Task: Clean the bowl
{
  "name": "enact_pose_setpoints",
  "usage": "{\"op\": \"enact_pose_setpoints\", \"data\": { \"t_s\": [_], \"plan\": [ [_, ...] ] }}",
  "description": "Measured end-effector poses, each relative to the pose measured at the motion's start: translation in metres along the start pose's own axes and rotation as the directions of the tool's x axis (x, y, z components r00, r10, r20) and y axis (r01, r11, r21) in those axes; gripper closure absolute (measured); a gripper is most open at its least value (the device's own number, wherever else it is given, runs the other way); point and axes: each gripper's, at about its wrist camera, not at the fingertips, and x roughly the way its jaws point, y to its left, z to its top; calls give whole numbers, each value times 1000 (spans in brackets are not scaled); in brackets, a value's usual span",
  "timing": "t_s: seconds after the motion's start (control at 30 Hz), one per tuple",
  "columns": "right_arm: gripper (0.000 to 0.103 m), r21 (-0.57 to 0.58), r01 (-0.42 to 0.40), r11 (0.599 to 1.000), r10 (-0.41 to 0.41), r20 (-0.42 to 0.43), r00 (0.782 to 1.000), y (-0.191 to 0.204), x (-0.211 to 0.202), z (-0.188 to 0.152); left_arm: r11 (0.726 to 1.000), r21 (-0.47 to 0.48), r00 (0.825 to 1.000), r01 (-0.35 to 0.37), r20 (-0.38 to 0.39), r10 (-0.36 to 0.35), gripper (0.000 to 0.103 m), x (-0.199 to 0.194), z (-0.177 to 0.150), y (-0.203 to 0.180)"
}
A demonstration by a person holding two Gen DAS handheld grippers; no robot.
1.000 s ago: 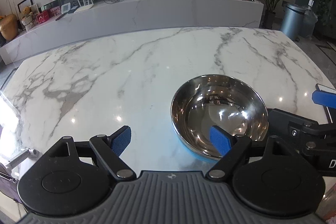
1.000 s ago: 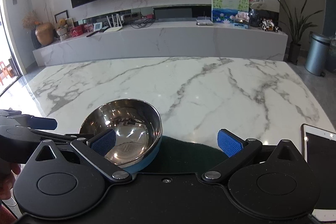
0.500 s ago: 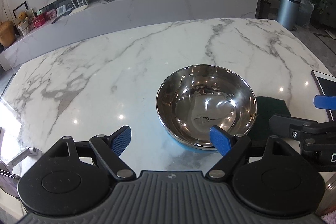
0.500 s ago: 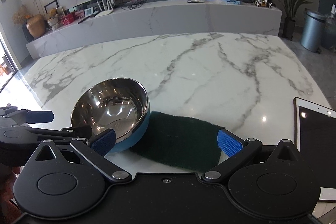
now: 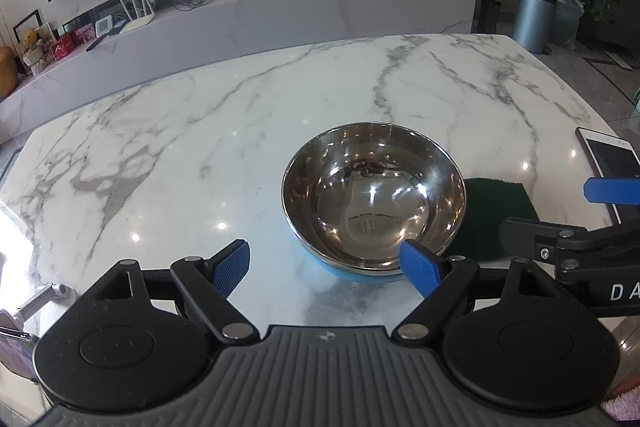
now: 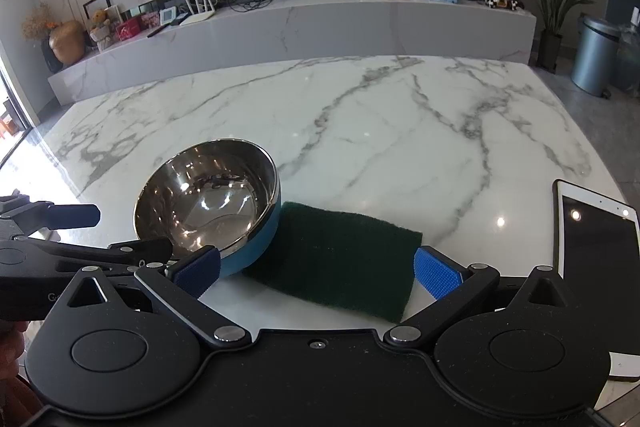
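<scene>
Scouring pad [image 6: 332, 259] flat on table [image 6: 360, 131], touching bowl [image 6: 208, 199] right side, long axis across right gripper [image 6: 318, 273]; both jaws released, left gripper [image 5: 326, 265] nearer bowl.

I take the bowl [image 5: 374, 197] as reference. Beyond it and to its left, the marble table [image 5: 224, 147] lies bare, so passage is free. On its right the green scouring pad [image 6: 336, 259] touches its blue wall, and farther right a tablet [image 6: 596, 251] lies at the table's edge. Both grippers stand close on the bowl's near side.
</scene>
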Motion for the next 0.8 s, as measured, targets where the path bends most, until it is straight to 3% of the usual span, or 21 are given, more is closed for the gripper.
{"op": "enact_pose_setpoints", "data": {
  "t_s": [0.8],
  "plan": [
    [0,20,-5,1000,6,-11,1000,-6,1,-1,1000,3,1000,12,-8,-12,21,-2,-4,-3]
  ]
}}
